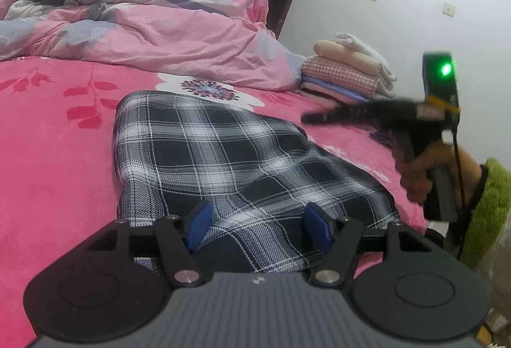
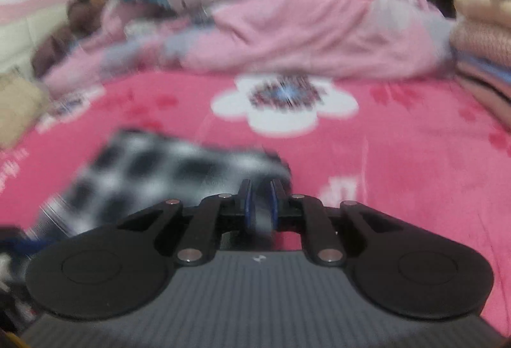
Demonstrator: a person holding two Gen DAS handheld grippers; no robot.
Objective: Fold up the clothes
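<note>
Surface: pink floral bedsheet [image 1: 48,137] covered the bed, with a rumpled pink duvet [image 1: 179,38] heaped at the far side and a white wall behind
Finished work: stack of folded clothes [image 1: 348,73] sat near the far right of the bed, well apart from the piece in hand
Garment: black-and-white plaid garment [image 1: 223,156] lay spread on the sheet, its long axis running from the near edge away toward the duvet; which kind of garment could not be told
Left gripper: left gripper [image 1: 255,226] hovered low over the near end of the plaid cloth with its blue pads [image 1: 199,225] standing apart, cloth lying between them but not pinched
Right gripper: right gripper [image 2: 260,207] had its jaws drawn nearly together on a bunched fold of plaid cloth at the garment's right edge; its view was smeared with motion blur
Key relation: the bulk of the garment lay to the left of the right gripper, so the pinched edge probably needed carrying leftward across the long axis
Nearer hand: the left was closer to the near hem, the right to the side edge
Pose: a hand [image 1: 421,175] in a green fuzzy sleeve [image 1: 491,207] held the right gripper above the bed at the garment's right; both grippers pointed forward and slightly down
Risk: the unpinned near end might drag with the fold
</note>
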